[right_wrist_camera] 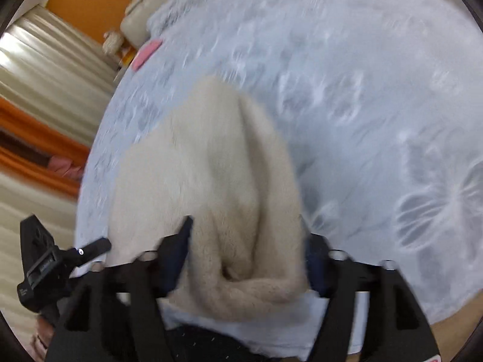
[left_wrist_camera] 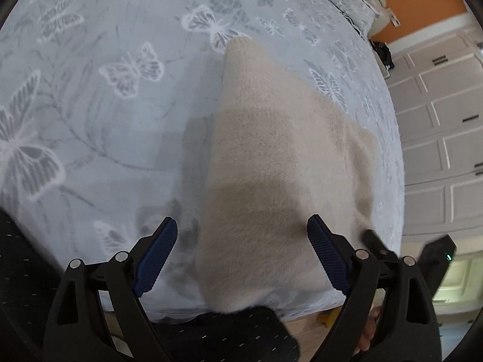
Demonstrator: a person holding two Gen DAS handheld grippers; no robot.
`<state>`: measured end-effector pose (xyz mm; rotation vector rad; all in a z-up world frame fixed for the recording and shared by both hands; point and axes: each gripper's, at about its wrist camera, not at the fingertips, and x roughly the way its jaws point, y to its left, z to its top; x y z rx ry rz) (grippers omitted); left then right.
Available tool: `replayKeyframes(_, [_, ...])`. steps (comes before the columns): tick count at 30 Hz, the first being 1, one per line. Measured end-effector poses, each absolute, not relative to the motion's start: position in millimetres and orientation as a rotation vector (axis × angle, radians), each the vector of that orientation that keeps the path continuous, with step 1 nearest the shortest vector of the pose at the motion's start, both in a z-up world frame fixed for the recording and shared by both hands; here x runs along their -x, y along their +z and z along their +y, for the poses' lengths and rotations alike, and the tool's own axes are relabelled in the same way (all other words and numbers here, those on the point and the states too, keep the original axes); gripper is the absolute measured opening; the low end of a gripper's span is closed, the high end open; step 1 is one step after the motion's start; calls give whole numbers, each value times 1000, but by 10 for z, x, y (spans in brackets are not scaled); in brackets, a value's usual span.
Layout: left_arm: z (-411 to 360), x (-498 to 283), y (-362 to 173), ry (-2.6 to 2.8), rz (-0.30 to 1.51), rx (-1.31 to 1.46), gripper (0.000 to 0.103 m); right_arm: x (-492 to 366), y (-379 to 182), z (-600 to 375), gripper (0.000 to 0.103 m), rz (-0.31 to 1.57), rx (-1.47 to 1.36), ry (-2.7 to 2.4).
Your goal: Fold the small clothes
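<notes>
Right wrist alone shows pink item (right_wrist_camera: 147,52), cream knit (right_wrist_camera: 211,181) between wide fingers (right_wrist_camera: 181,241)

Soft, even daylight; a dim shadow falls on the bed (left_wrist_camera: 90,120) just ahead of the tool; right-wrist view motion-blurred throughout; fisheye bending, dark corners.

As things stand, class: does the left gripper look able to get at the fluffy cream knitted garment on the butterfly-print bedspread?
Probably yes. The left gripper hangs open right over the fluffy cream knitted garment, whose near edge lies between its fingers, with nothing covering it on the butterfly-print bedspread.
</notes>
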<state>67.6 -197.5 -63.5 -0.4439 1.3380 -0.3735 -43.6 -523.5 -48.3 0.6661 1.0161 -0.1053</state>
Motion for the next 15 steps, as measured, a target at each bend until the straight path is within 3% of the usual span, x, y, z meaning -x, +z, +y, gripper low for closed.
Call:
replayKeyframes(2, [-2021,-737,-685,-372,1344,464,89,441,-387,-5282,83,1016,-636,-125])
replayKeyframes(7, [-2130,-950,-1071,-354,1450,551,93,82,-894,-5373,85,1148,-725,-116])
replayKeyframes(8, [-2143,-972,-1126,-379,1473,581,88,5,-1082,-5395,74,1167,-794,-94])
replayKeyframes(9, [-2149,-997,-1158,-424,1494,609,69,-33,-1209,-5392,56,1160,-910,-39])
replayKeyframes(10, [-2146,-1030,-1140,-433,1508,597,62,-55,-1247,-5375,45,1140,-996,-8])
replayKeyframes(11, [-2120,-1069,-1076,-457,1505,597,48,-53,-1199,-5357,37,1126,-996,-23])
replayKeyframes(12, [-2054,-1122,-956,-497,1496,614,43,-76,-1051,-5282,35,1103,-955,-14])
replayKeyframes(15, [-1829,-1233,-572,-542,1424,593,41,-43,-616,-5076,30,998,-932,66])
